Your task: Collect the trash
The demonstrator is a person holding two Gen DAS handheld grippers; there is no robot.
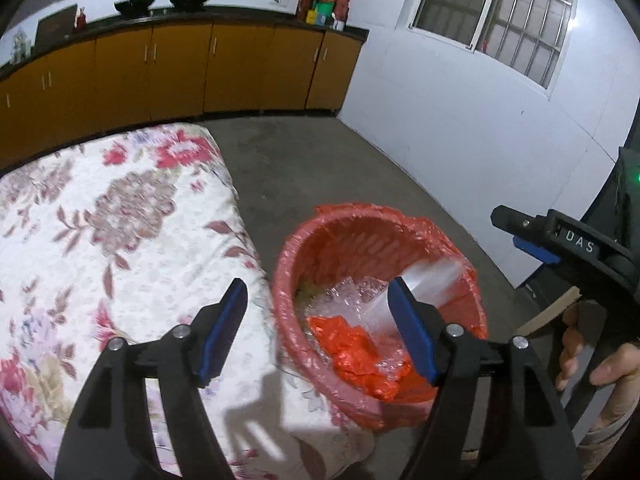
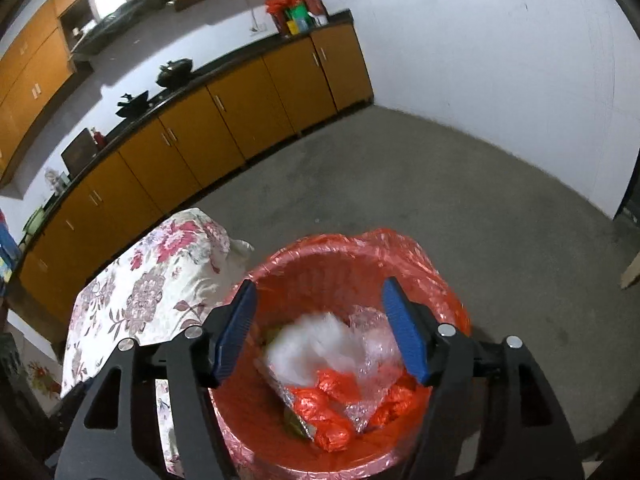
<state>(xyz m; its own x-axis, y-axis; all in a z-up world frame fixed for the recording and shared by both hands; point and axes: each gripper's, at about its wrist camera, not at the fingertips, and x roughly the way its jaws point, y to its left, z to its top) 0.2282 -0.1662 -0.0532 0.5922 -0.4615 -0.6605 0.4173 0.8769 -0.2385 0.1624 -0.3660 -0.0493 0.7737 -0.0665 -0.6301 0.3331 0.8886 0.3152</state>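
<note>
- White plastic scrap (image 2: 316, 344), blurred, inside red-lined bin (image 2: 360, 248), directly below right gripper (image 2: 320, 332), between its spread, empty jaws.
- Bin standing on floor, just right of floral-covered table (image 1: 100, 220).
- Left gripper (image 1: 316, 328) also spread, empty, over bin's near-left rim.

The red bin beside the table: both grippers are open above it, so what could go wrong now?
1. The blurred clear plastic streaks over the far rim of the red bin; it might land outside.
2. The left gripper hangs between bin and floral tablecloth; it could snag the cloth.
3. The right gripper could catch the liner.
</note>
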